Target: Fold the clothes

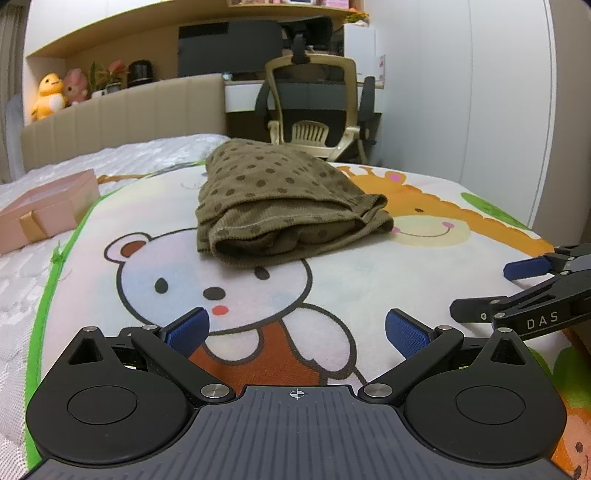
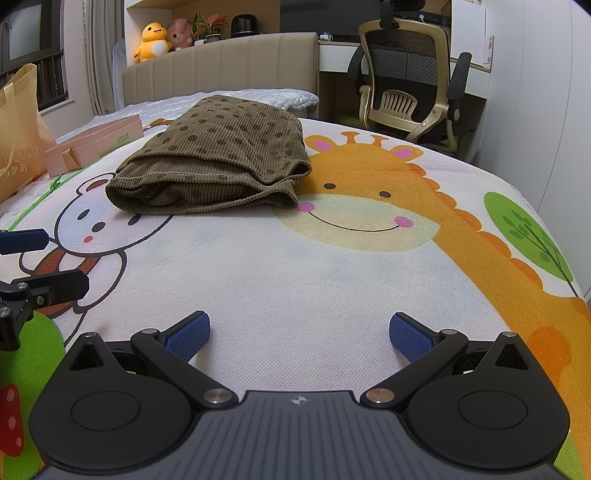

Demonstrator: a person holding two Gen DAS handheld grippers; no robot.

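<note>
I am looking across a bed covered by a cartoon play mat printed with a white bear and a smiling orange giraffe. At ten o'clock a pink gift box with a ribbon is sitting just off the mat's green edge, and a tan paper bag is standing beside it. A beige padded headboard is running behind the bed. Above it a yellow duck plush and a pink plush are sitting together. At one o'clock a mesh office chair is facing a white desk.
</note>
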